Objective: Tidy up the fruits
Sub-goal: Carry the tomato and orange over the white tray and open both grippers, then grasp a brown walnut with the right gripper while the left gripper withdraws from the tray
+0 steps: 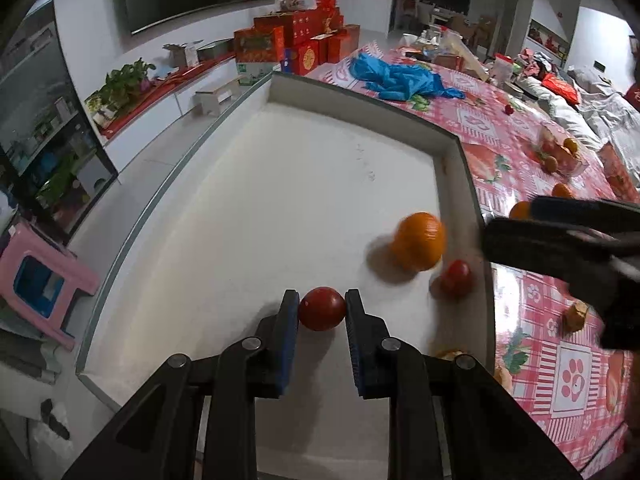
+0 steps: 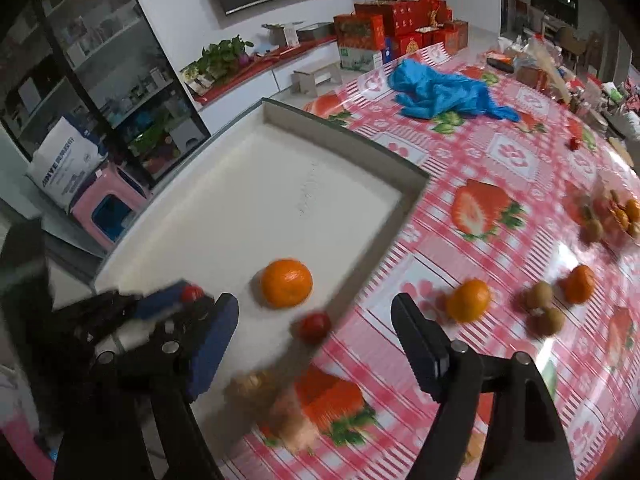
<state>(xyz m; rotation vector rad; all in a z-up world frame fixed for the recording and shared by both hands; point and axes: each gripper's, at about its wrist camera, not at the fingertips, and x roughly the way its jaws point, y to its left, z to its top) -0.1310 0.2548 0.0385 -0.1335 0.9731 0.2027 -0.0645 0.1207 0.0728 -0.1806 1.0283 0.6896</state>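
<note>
- Fruits lie partly in the white tray (image 1: 280, 208) and partly on the pink checked tablecloth (image 2: 500, 152); the tray sits on the table's left side, its right wall along the cloth.
- Blue bag (image 2: 440, 92) lies crumpled on the cloth beyond the tray's far right corner.
- Right gripper (image 2: 316, 332) hangs over the tray's near right edge, fingers spread wide with nothing between them.
- Left gripper (image 1: 322, 308) is low over the tray's near part, its blue pads closed against the sides of a red tomato (image 1: 322, 309).
- Orange (image 1: 420, 246) rests in the tray beside the right wall.
- Second tomato (image 1: 456, 278) sits just nearer than the orange, by the same wall; it is blurred.
- Two more oranges (image 2: 469, 300) and some brown fruits (image 2: 540, 296) lie on the cloth to the right of the tray.
</note>
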